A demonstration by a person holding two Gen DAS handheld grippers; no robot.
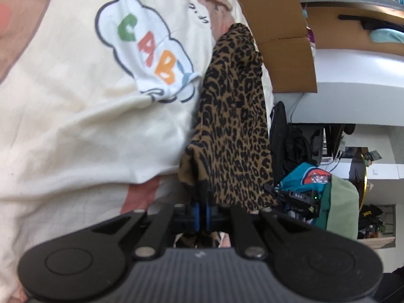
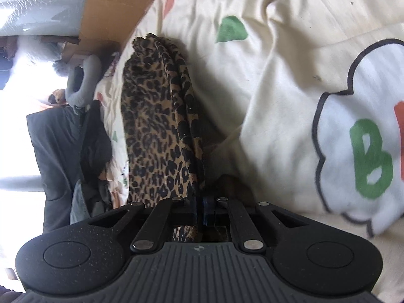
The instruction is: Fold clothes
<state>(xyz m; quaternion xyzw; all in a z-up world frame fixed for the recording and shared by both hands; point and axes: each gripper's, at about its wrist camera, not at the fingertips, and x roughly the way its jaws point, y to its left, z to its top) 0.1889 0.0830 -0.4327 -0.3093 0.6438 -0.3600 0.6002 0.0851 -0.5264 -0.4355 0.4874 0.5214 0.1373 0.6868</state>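
Note:
A leopard-print garment point(image 1: 232, 126) hangs bunched in a long strip in front of the cream bedspread point(image 1: 75, 106). My left gripper point(image 1: 202, 202) is shut on its near edge, the cloth pinched between the blue-padded fingers. In the right wrist view the same leopard-print garment point(image 2: 156, 126) stretches away from my right gripper point(image 2: 202, 202), which is shut on another edge of it. The cloth droops in folds against the bedspread point(image 2: 265, 88). Some of the fabric shows under each gripper's body.
The cream bedspread carries cloud prints with coloured letters point(image 1: 149, 48). A cardboard box point(image 1: 280, 32) stands past the bed's edge. A pile of teal and green clothes point(image 1: 325, 194) lies at the right. Dark clothing point(image 2: 68, 146) and a grey pillow point(image 2: 83, 83) sit beside the bed.

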